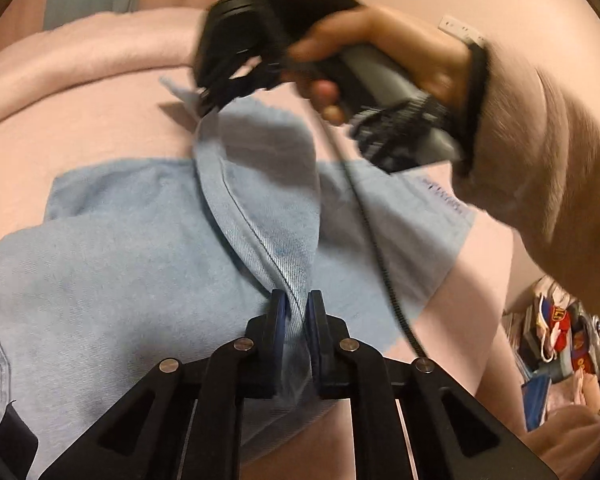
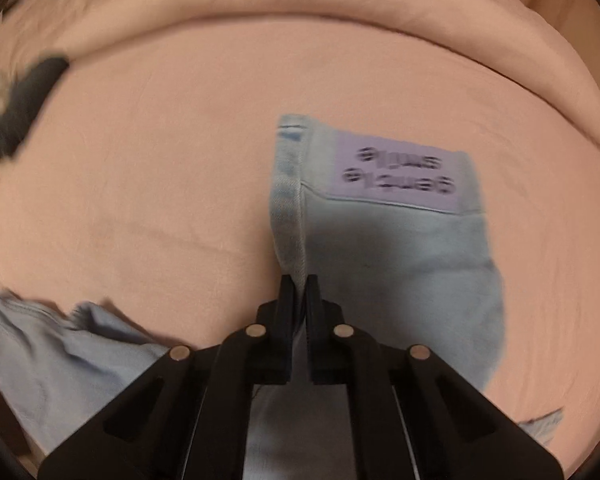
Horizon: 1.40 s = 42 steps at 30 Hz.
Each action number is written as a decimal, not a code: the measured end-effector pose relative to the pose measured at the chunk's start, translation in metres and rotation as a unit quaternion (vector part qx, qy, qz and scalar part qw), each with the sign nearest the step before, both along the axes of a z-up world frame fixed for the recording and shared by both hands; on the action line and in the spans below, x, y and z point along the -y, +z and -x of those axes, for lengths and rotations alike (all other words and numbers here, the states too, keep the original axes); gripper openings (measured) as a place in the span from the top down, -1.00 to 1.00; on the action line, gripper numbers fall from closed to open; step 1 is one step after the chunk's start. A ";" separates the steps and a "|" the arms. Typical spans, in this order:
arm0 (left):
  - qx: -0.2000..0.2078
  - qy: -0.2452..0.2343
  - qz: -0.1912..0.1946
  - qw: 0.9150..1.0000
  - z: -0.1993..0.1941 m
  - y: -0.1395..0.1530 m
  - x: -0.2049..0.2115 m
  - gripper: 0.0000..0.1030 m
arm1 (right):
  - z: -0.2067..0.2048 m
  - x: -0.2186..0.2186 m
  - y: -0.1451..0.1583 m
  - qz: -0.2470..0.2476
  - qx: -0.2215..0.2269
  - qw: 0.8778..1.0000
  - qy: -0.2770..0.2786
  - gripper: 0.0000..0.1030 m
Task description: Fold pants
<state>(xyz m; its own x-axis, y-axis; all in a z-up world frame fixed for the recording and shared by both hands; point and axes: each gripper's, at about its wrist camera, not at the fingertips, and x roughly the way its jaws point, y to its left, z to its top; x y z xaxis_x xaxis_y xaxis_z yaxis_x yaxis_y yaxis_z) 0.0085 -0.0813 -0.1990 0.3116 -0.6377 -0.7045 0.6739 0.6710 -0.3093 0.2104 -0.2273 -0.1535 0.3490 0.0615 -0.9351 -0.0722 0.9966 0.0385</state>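
A pink bedsheet (image 2: 160,184) covers the whole work surface, with a thicker pink blanket (image 1: 80,56) bunched along its far edge in the left wrist view. The pants (image 1: 120,248), light blue denim, lie spread across the sheet; most of the fabric rests flat, while one strip with a dark stitched seam (image 1: 256,236) is lifted off the flat layer and stretched between the two tongs. The left gripper (image 1: 297,304) is clenched on the near end of that strip, the denim pinched between its blue pads. In the same view the right gripper (image 1: 208,100) is blurred; its tips meet the far end of the raised strip, and the person's right hand (image 1: 380,52) wraps its grey handle, with a coiled black cable (image 1: 376,248) trailing down over the pants. In the right wrist view the right gripper (image 2: 299,292) is closed on a folded denim edge, and the waistband section hangs beyond the fingertips above the sheet. A pale purple label (image 2: 400,172) with blurred dark lettering sits on that waistband. A second portion of denim lies crumpled at lower left of this view. Assorted clutter (image 1: 560,340) lies beyond the bed's right edge in the left wrist view; its contents cannot be told.
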 end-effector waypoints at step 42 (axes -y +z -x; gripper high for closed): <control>0.063 -0.131 -0.169 0.975 0.059 -0.001 0.036 1.00 | 0.313 0.199 -0.055 -0.335 0.063 0.899 -0.277 0.87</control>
